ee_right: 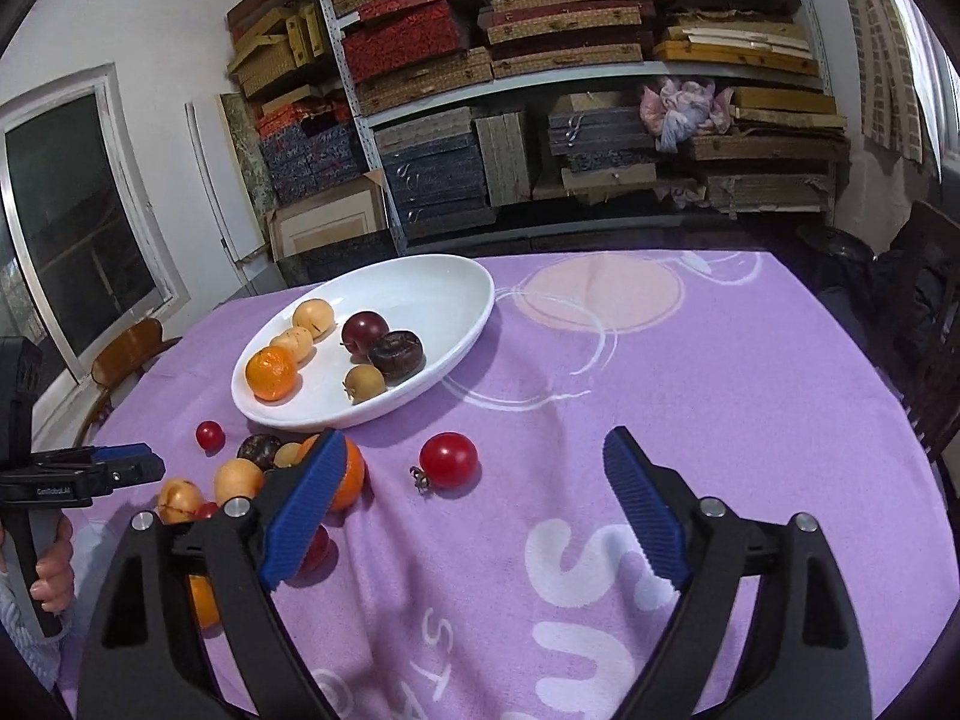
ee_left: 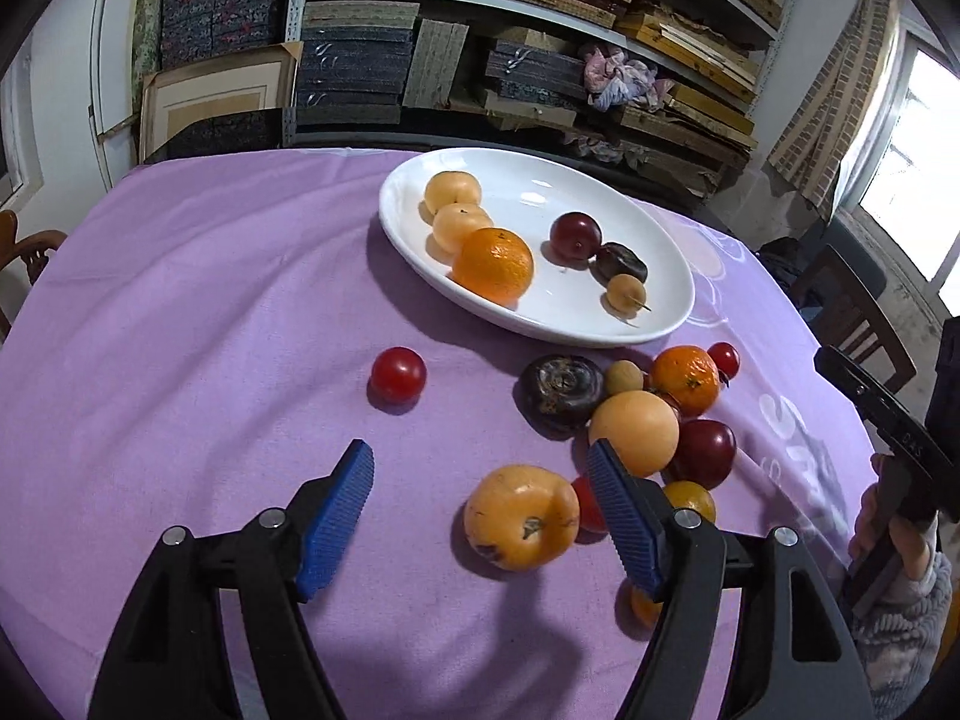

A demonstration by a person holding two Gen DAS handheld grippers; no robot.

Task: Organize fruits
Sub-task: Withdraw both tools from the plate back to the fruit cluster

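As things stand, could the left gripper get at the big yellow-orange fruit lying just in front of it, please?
Probably yes. The left gripper is open, and the yellow-orange fruit lies on the purple cloth between its fingers. Only a small red fruit crowds the right finger's side.

A table draped in a purple cloth (ee_left: 198,276) with pale printed letters and circles carries everything. At the far middle of it sits a white oval plate (ee_left: 672,276). Nearer, 1 red cherry tomato (ee_left: 398,375) lies alone to the left. Right of it is a loose cluster touching one another: a dark purple fruit (ee_left: 561,387), a small orange (ee_left: 686,377), a pale orange fruit (ee_left: 636,432) and a dark red plum (ee_left: 707,452). Nearest lies a dented yellow-orange fruit (ee_left: 521,516).
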